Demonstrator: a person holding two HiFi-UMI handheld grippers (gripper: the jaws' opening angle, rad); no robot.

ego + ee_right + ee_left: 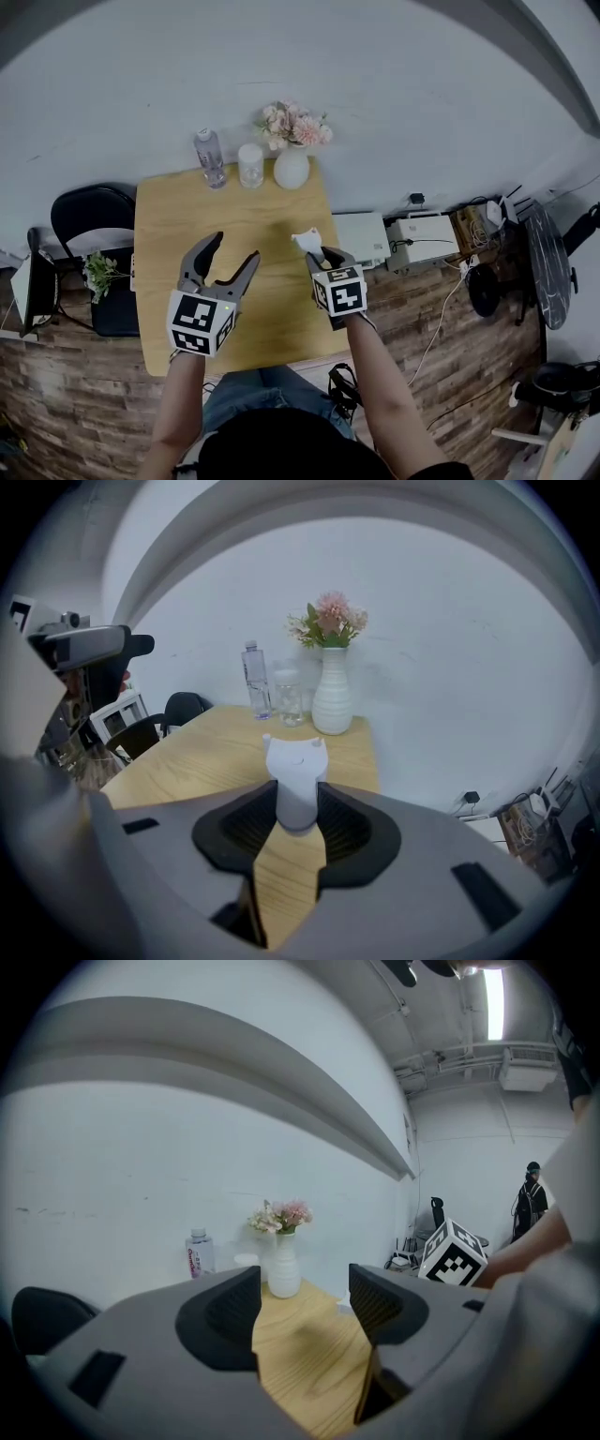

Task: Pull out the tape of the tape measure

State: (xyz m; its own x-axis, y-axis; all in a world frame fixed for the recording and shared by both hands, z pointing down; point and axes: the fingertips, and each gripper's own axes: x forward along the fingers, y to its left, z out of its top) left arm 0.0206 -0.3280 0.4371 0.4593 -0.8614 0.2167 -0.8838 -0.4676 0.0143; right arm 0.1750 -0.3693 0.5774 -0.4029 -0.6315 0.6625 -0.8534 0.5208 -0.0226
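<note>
Hovering over table [187, 216], left hand-held gripper [235, 247] gapes; right hand-held gripper [325, 258] pinches tape measure [296, 775].

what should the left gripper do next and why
Probably bring the left gripper across to the white tape measure and close on its tape end. The right gripper is shut on it and holds it out in front, while the left one's jaws stand apart with nothing between them. Where the tape comes out I cannot tell.
</note>
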